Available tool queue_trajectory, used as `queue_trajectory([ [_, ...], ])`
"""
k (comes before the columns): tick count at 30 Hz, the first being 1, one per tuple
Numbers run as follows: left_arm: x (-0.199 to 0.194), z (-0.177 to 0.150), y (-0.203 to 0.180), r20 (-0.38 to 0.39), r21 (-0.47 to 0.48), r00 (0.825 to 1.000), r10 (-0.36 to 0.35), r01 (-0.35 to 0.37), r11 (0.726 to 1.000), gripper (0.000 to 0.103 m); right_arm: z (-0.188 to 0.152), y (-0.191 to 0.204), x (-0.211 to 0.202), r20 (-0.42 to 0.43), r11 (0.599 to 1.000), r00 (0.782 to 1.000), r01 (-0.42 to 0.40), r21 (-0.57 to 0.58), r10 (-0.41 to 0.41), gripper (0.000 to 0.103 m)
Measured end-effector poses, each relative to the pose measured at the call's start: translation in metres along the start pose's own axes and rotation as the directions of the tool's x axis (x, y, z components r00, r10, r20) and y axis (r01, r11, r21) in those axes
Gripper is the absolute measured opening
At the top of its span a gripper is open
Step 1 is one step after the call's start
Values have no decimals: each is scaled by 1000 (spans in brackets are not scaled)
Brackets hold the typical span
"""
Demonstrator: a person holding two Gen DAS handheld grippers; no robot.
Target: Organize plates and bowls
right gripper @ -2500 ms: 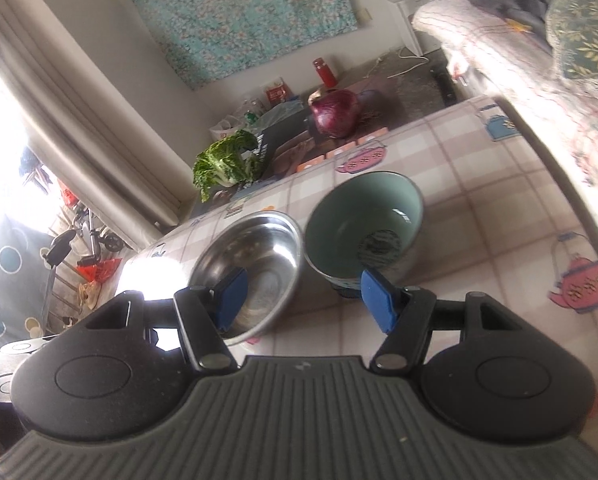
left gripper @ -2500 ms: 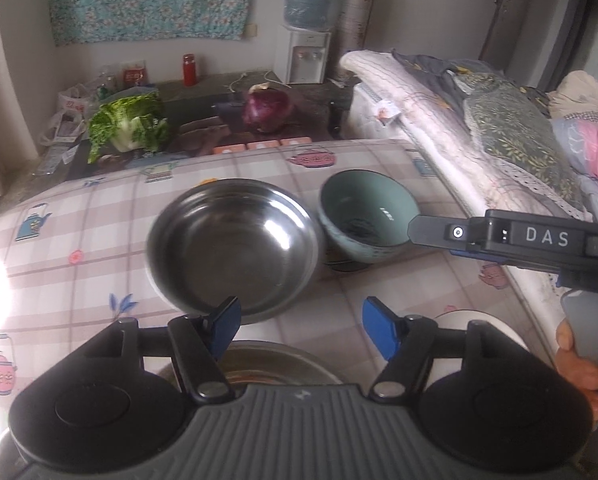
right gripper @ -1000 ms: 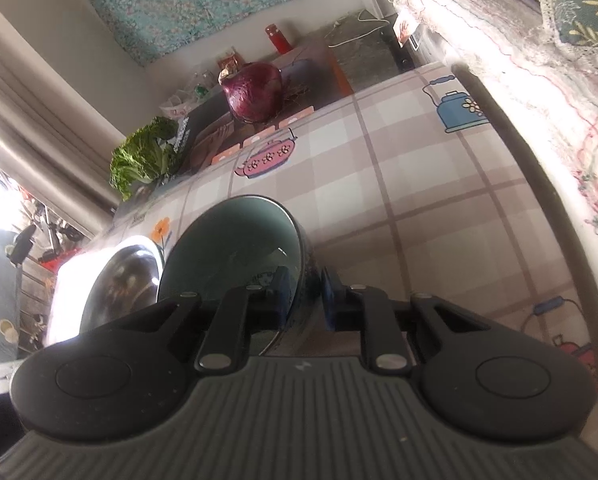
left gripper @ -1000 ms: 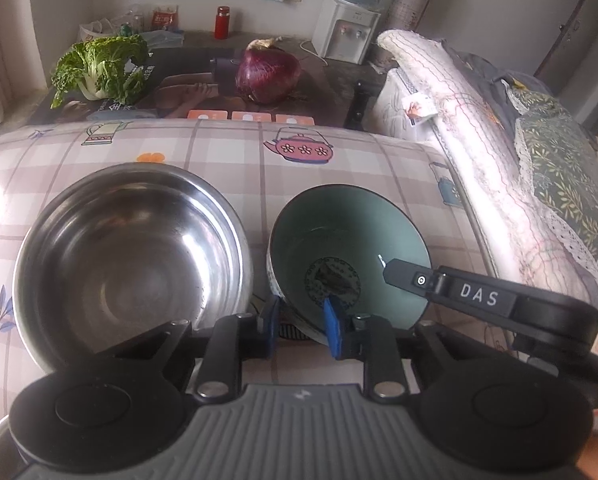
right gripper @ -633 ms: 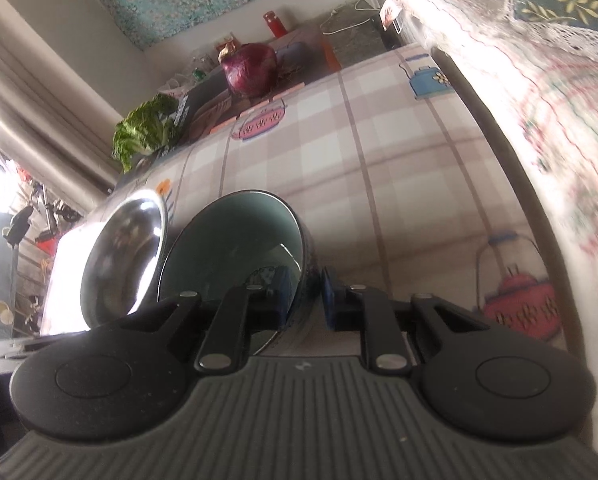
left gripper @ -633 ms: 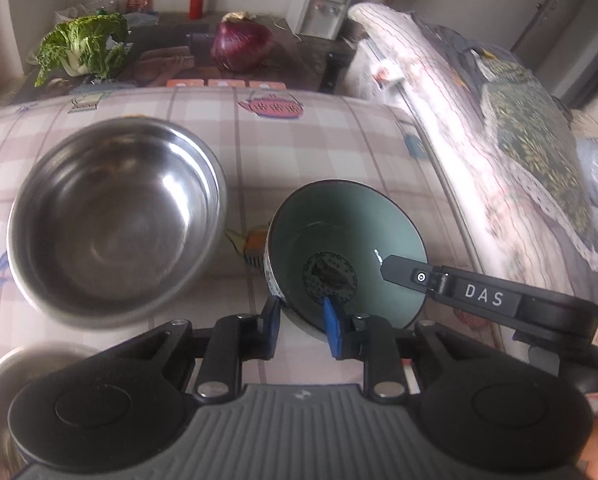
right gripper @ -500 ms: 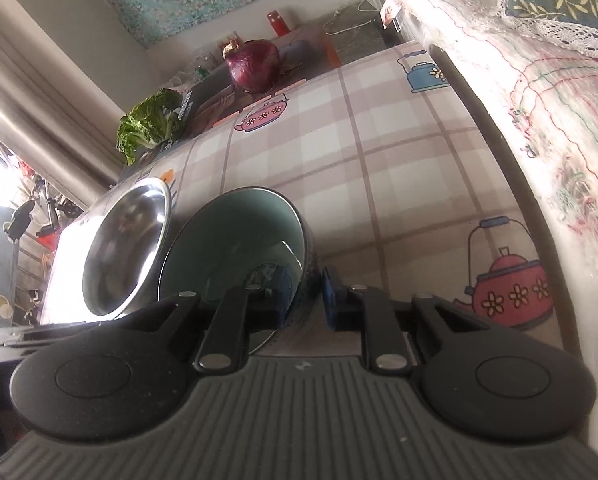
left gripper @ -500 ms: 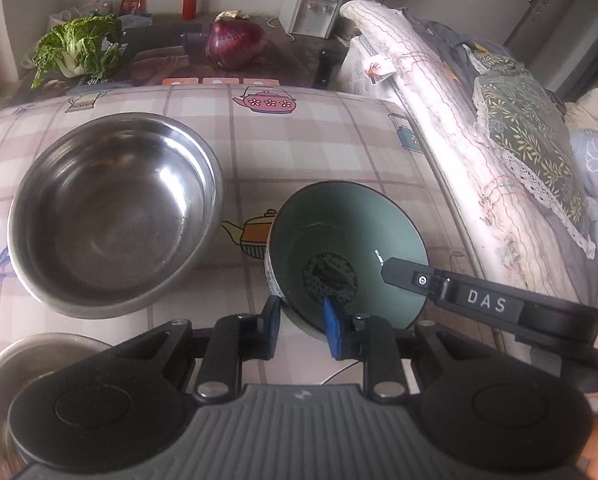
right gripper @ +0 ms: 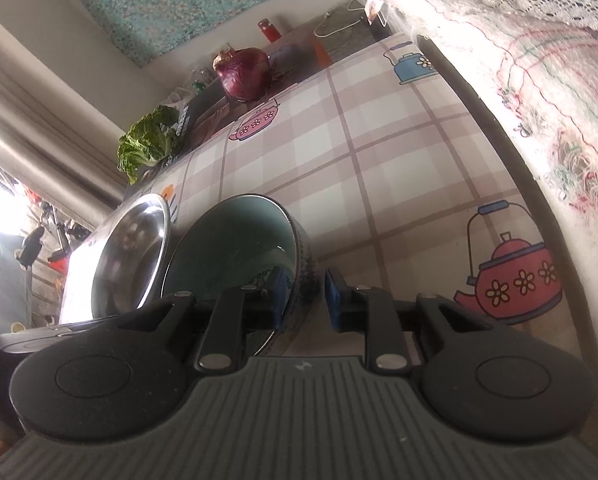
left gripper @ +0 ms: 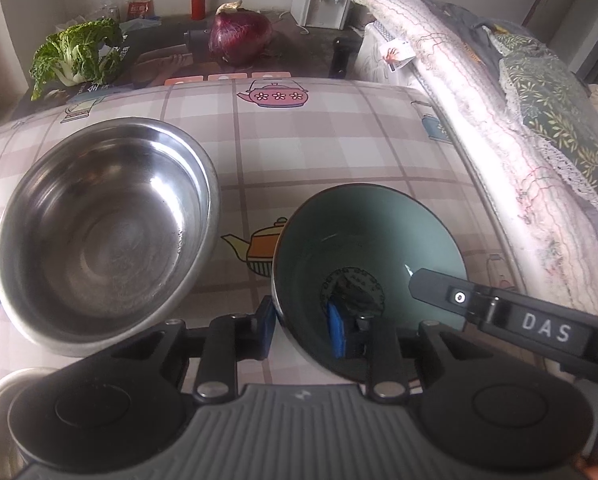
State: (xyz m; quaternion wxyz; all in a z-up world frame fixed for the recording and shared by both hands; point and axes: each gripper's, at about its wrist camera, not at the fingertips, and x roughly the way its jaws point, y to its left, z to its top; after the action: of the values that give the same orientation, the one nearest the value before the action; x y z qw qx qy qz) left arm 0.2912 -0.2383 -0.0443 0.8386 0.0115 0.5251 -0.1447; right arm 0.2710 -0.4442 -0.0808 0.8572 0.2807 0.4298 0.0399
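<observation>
L gripper (left gripper: pixel 301 330) jaws opening astride green bowl (left gripper: pixel 363 248) rim, steel bowl (left gripper: pixel 103 228) beside.

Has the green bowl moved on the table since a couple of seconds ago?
Yes. The green bowl has shifted away from the steel bowl: they sat rim to rim, and now a yellow teapot print on the tablecloth shows between them.

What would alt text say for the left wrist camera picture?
The left gripper straddles the near rim of a teal bowl, jaws opening. A steel bowl sits beside it on a checked tablecloth; the right gripper reaches over the bowl's other rim.
</observation>
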Motion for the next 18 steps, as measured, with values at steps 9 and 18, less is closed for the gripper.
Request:
queue_trajectory([
  [9, -9, -12, -4, -6, 37, 1000, -13, 13, 999, 29, 4, 2, 3, 14, 1000, 1000, 10, -21, -10, 16],
  [18, -6, -8, -5, 7, 47, 1000, 20, -20, 999, 29, 1, 6, -5, 25, 999, 999, 34, -43, -33, 23],
])
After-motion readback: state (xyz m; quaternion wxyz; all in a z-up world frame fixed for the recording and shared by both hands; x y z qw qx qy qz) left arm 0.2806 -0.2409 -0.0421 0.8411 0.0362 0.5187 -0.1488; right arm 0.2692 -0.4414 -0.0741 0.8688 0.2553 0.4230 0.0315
